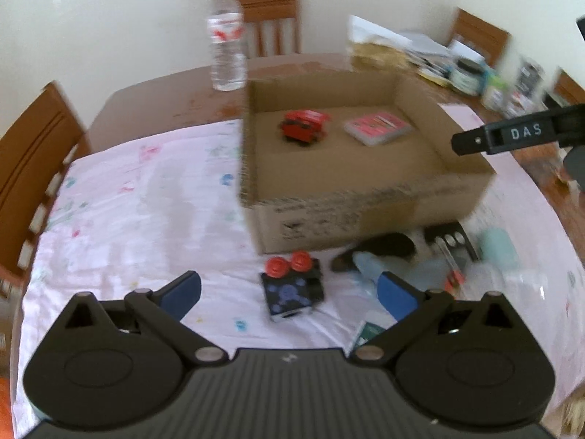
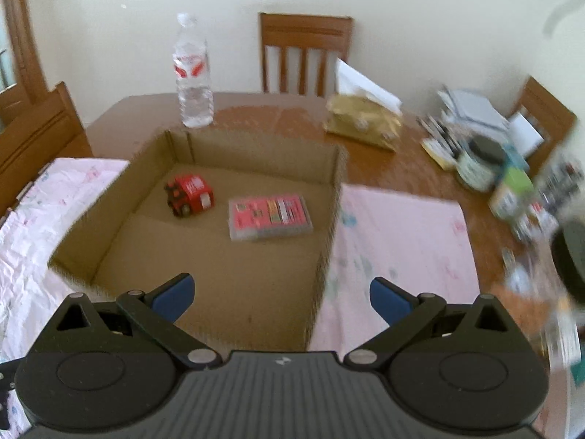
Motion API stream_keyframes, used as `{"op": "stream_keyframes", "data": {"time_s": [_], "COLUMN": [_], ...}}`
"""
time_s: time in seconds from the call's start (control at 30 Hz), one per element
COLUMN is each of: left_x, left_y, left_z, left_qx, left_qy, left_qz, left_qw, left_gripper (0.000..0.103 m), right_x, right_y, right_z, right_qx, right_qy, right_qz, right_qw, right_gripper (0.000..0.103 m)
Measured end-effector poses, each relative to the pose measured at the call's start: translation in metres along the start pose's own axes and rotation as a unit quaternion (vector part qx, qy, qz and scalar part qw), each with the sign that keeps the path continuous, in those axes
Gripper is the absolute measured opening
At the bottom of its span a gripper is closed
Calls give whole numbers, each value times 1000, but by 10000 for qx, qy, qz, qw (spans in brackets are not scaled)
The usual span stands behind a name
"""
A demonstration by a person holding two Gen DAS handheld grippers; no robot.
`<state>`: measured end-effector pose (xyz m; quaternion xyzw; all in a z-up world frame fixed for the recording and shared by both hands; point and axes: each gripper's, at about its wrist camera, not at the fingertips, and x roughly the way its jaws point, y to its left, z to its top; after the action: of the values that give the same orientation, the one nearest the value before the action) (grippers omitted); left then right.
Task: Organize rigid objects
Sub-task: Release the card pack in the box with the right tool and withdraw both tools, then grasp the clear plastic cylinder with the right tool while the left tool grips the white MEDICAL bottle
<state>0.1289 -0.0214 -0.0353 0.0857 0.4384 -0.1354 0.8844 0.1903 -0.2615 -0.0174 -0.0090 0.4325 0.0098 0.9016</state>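
We hold both tools empty with their jaws spread wide: the left tool (image 1: 289,294) hovers low over the pink cloth (image 1: 139,197) at the near side of the table (image 1: 161,98), and the right tool (image 2: 279,298) hangs above the near wall of the cardboard box (image 2: 329,226), whose open top faces up. Inside the box a red toy car (image 2: 189,194) and a pink flat pack (image 2: 270,217) already lie on the floor, near each other but apart. The next piece looks to be the small black block with two red knobs (image 1: 292,291), which sits on the cloth just in front of the box's near wall and directly between the left tool's blue pads (image 1: 184,294). We judge it light, stiff and boxy, so it should take a firm squeeze without harm; its flat side faces offer the surest hold, while the rounded knobs would likely slip or twist. To its right, against the same wall, lies a blurred heap of things (image 1: 438,256), dark and pale blue, which we cannot identify. A water bottle (image 1: 226,36) stands upright on bare wood beyond the box's far left corner, well clear of our path.
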Motion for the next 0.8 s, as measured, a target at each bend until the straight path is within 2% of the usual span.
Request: {"op": "stream_keyframes", "data": {"time_s": [0.23,0.4,0.57,0.8], "left_x": [2,9,12,9], "left_y": [-19,-27,-28,-8], "left_z": [-18,-33,-47,-59], "left_qx": [784,1144,1310,965], "left_qy": [6,274,424,621], "left_qz": [-576,-1030,-1048,-890], "left_qw": [9953,9877,9849,9894], "left_gripper": [102,102,102,102], "right_x": [-11,-16,-13,-8], "right_y": [10,18,28,35], "right_z": [-43,-63,-75,-89], "right_qx": [301,519,424,122], "right_qy": [347,540,714,794], "right_qz": [-305,-462,-548,-630], "right_qw": [9985,9961,9950,9948], "right_gripper": [103,103,103,103]}}
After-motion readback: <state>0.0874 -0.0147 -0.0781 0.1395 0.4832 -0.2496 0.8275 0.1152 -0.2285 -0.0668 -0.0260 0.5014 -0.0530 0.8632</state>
